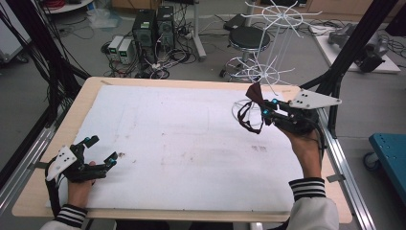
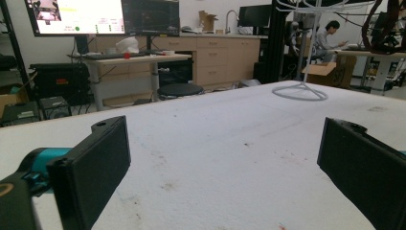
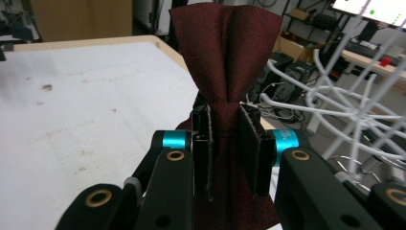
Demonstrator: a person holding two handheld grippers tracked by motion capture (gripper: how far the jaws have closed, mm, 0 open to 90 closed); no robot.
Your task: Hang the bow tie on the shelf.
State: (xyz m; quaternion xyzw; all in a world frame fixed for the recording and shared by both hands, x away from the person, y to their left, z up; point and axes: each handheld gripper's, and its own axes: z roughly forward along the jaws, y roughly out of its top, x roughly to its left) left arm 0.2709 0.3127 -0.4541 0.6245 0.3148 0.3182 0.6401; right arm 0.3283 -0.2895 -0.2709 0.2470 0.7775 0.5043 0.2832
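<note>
My right gripper (image 1: 265, 109) is shut on a dark red cloth (image 1: 254, 92) and holds it up over the far right of the table, beside a white wire rack (image 1: 276, 28). A dark loop of the cloth (image 1: 245, 120) hangs below the jaws. In the right gripper view the cloth (image 3: 225, 52) fans out above the pinching gripper (image 3: 225, 143), with the wire rack (image 3: 344, 96) just to the right. My left gripper (image 1: 102, 149) rests open near the table's front left corner. The left gripper (image 2: 225, 148) has nothing between its jaws.
A white mat (image 1: 182, 143) covers most of the wooden table (image 1: 91, 88). The rack's ring base (image 2: 300, 92) stands at the mat's far right. A stool (image 1: 248, 37), computers (image 1: 152, 26) and cables sit on the floor beyond; black frame posts (image 1: 356, 40) flank the table.
</note>
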